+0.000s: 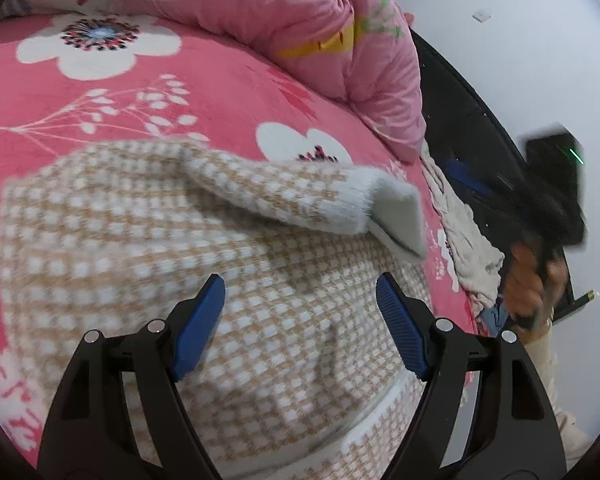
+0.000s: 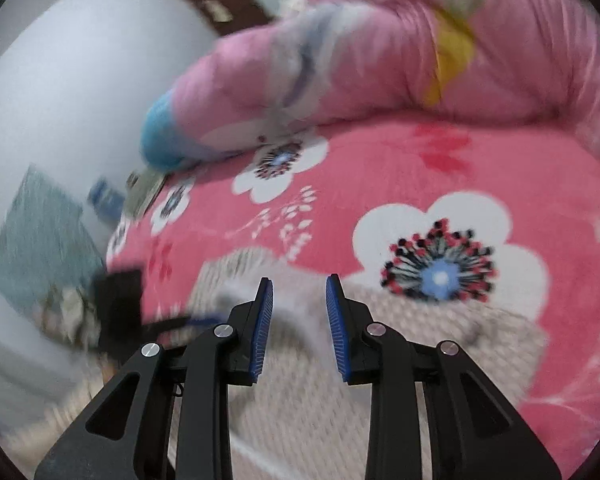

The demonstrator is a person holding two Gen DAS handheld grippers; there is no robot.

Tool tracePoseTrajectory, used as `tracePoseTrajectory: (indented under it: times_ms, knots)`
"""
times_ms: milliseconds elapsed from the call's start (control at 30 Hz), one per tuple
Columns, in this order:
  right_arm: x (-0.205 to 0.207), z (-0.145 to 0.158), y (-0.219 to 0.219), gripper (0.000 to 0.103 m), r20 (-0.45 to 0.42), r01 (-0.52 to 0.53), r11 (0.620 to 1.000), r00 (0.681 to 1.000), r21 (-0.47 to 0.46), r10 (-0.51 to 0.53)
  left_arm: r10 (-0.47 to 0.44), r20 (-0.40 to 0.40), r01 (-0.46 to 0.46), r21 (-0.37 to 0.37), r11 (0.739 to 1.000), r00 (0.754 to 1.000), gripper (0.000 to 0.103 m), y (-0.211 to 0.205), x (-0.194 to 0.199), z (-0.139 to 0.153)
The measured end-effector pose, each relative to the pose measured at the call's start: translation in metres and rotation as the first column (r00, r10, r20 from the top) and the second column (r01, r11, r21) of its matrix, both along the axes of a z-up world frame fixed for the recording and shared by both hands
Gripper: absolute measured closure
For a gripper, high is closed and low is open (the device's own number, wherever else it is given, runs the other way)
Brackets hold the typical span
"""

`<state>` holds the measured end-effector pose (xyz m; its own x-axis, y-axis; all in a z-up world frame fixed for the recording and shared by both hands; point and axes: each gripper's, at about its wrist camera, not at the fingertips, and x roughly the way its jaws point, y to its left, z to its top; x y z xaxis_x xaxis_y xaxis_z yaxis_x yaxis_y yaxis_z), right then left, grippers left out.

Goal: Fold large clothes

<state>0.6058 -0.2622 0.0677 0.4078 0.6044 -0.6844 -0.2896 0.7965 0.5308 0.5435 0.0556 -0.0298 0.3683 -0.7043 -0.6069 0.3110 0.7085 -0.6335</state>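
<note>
Knitwear lies spread on the bed [image 1: 228, 92]: one checked beige-and-white sweater [image 1: 148, 240] covers the pink flowered sheet from the centre of the left wrist view down to six o'clock, and its one visible sleeve [image 1: 300, 192] is folded across the body, the white cuff [image 1: 396, 216] pointing toward three o'clock. The left gripper [image 1: 300, 300] hangs above the sweater's body with its jaws wide and nothing between the pads. The right gripper [image 2: 299, 292] has its jaws narrow but with a clear gap; in its own blurred view pale knit shows behind that gap near six o'clock, and the pads do not appear to press on anything, so it probably carries nothing. Seen from the left wrist, that gripper is a dark smear at three o'clock, with the person's hand [image 1: 532, 276] below it. The risk from here is that the folded sleeve slips back off the body, since the fluffy knit is springy and neither gripper pins it; a careless pass of the wide left jaws could also snag the loose weave and drag the fold askew. The pink quilt [image 1: 340, 40] heaped at twelve o'clock crowds the far edge and leaves little room to lay the next fold. Counted: one sweater, one quilt, one pale crumpled cloth [image 1: 468, 232] at the bed's edge, two grippers.
</note>
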Motion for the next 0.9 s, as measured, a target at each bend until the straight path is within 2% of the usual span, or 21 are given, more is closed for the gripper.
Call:
tracePoseTrajectory:
  times_ms: [67, 133, 200, 267, 333, 433, 500, 567, 600, 633, 667, 700, 733, 800, 900]
  knots:
    - [0.037, -0.034, 0.012, 0.075, -0.134, 0.051, 0.998, 0.990, 0.048, -0.044, 0.024, 0.022, -0.025, 0.033, 0.999, 0.999, 0.029, 0.007, -0.006, 0.004]
    - [0.052, -0.064, 0.025, 0.076, -0.236, 0.069, 0.995, 0.971, 0.070, -0.050, 0.060, 0.068, -0.065, 0.076, 0.995, 0.996, 0.029, 0.018, -0.012, 0.010]
    - [0.047, -0.080, 0.039, 0.076, -0.273, 0.031, 0.995, 0.962, 0.095, -0.004, 0.088, 0.106, -0.098, 0.096, 0.990, 0.990, 0.029, 0.028, -0.015, 0.015]
    - [0.021, -0.080, 0.057, 0.076, -0.215, -0.060, 0.997, 0.974, 0.049, 0.069, 0.116, 0.146, -0.131, 0.092, 0.987, 0.982, 0.029, 0.039, -0.016, 0.023]
    - [-0.008, -0.077, 0.075, 0.076, -0.130, -0.149, 0.988, 0.981, -0.036, 0.143, 0.133, 0.193, -0.155, 0.103, 0.982, 0.972, 0.029, 0.044, -0.015, 0.032]
    - [-0.031, -0.086, 0.094, 0.076, -0.078, -0.195, 0.968, 0.980, -0.157, 0.184, 0.107, 0.238, -0.142, 0.136, 0.980, 0.965, 0.029, 0.023, -0.005, 0.040]
    - [-0.035, -0.092, 0.095, 0.076, -0.063, -0.188, 0.967, 0.982, -0.171, 0.180, 0.069, 0.231, -0.112, 0.180, 0.977, 0.971, 0.029, -0.002, 0.007, 0.039]
    - [-0.036, -0.092, 0.086, 0.076, -0.071, -0.184, 0.972, 0.982, -0.147, 0.175, 0.042, 0.214, -0.095, 0.247, 0.964, 0.976, 0.029, -0.028, 0.018, 0.029]
    - [-0.038, -0.092, 0.082, 0.077, -0.080, -0.180, 0.974, 0.982, -0.136, 0.170, 0.025, 0.198, -0.085, 0.302, 0.949, 0.980, 0.031, -0.040, 0.024, 0.021]
    - [-0.043, -0.092, 0.075, 0.079, -0.086, -0.178, 0.974, 0.982, -0.142, 0.167, 0.014, 0.187, -0.085, 0.379, 0.922, 0.982, 0.032, -0.050, 0.028, 0.013]
    - [-0.050, -0.092, 0.068, 0.079, -0.087, -0.178, 0.970, 0.982, -0.167, 0.166, 0.005, 0.181, -0.087, 0.446, 0.891, 0.983, 0.032, -0.056, 0.029, 0.005]
    - [-0.054, -0.092, 0.062, 0.079, -0.086, -0.179, 0.967, 0.982, -0.180, 0.166, -0.015, 0.173, -0.079, 0.525, 0.847, 0.985, 0.032, -0.063, 0.029, -0.005]
    - [-0.062, -0.091, 0.049, 0.079, -0.089, -0.175, 0.964, 0.983, -0.199, 0.160, -0.034, 0.181, -0.071, 0.543, 0.837, 0.983, 0.031, -0.063, 0.025, -0.010]
    - [-0.074, -0.088, 0.026, 0.079, -0.092, -0.140, 0.962, 0.988, -0.234, 0.121, -0.037, 0.203, -0.079, 0.535, 0.841, 0.979, 0.031, -0.056, 0.017, -0.009]
    - [-0.088, -0.069, -0.012, 0.079, -0.067, -0.065, 0.977, 0.996, -0.205, 0.052, -0.047, 0.213, -0.077, 0.539, 0.839, 0.976, 0.031, -0.047, 0.010, -0.007]
